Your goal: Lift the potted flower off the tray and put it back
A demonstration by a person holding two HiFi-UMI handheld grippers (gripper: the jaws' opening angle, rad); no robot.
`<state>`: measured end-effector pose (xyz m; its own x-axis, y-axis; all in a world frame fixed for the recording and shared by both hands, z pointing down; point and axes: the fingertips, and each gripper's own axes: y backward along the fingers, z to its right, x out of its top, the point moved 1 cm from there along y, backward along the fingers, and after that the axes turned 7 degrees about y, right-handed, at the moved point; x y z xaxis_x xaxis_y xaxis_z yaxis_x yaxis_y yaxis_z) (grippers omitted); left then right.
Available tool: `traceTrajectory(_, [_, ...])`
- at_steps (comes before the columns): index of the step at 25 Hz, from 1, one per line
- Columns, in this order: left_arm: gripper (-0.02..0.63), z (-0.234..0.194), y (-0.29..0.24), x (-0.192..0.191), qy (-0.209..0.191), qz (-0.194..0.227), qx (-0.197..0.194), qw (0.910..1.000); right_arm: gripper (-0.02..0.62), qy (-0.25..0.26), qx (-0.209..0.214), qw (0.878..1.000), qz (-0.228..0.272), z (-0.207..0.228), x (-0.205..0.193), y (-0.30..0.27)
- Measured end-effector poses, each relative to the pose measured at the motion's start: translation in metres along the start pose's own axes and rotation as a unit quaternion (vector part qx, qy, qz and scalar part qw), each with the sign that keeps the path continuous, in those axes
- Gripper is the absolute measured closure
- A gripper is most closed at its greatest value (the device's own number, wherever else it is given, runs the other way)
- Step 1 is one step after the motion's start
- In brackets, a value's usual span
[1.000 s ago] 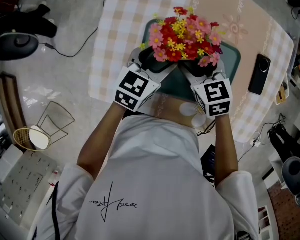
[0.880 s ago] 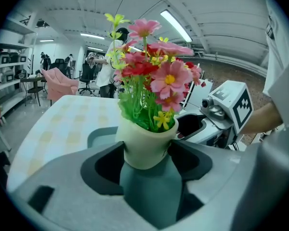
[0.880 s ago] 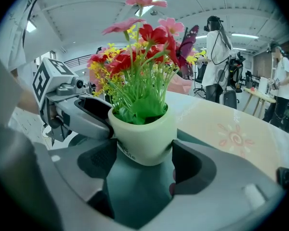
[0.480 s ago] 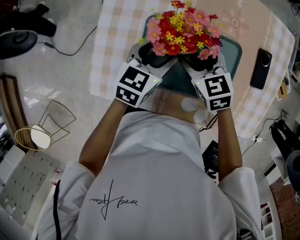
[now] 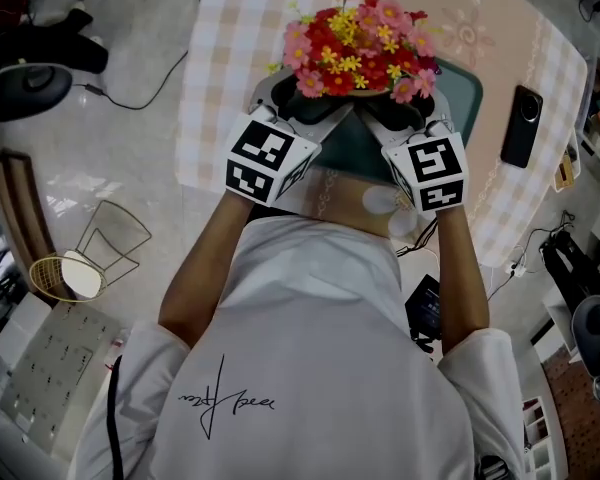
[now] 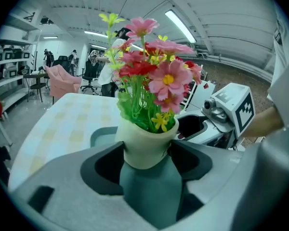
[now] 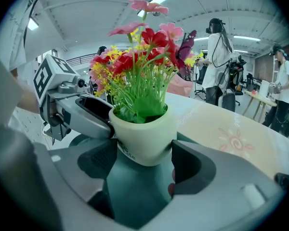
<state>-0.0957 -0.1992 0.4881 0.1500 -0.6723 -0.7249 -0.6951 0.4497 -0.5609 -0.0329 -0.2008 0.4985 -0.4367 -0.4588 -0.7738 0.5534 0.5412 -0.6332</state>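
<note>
Both grippers are clamped on the potted flower (image 5: 355, 53). The left gripper (image 6: 147, 153) has its jaws pressed against the cream pot's sides, and the right gripper (image 7: 144, 150) pinches it the same way from the other side. The pot is upright over the teal tray (image 5: 467, 108), and its base looks clear of the tray floor, with teal showing beneath it in both gripper views. The tray sits on a checked-cloth table (image 5: 230, 38). A black phone (image 5: 520, 126) lies right of the tray, apart from it.
</note>
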Motion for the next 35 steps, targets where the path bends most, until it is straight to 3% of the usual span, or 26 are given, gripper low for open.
traceTrajectory(11, [0.302, 0.008, 0.012, 0.004, -0.017, 0.010, 0.004, 0.9998, 0.235, 0.012, -0.005, 1.000, 0.006, -0.007, 0.008, 0.011])
traceTrajectory(35, [0.302, 0.047, 0.036, -0.003, -0.015, 0.021, 0.014, 0.9996, 0.236, 0.012, 0.003, 1.000, 0.008, -0.027, 0.004, 0.052])
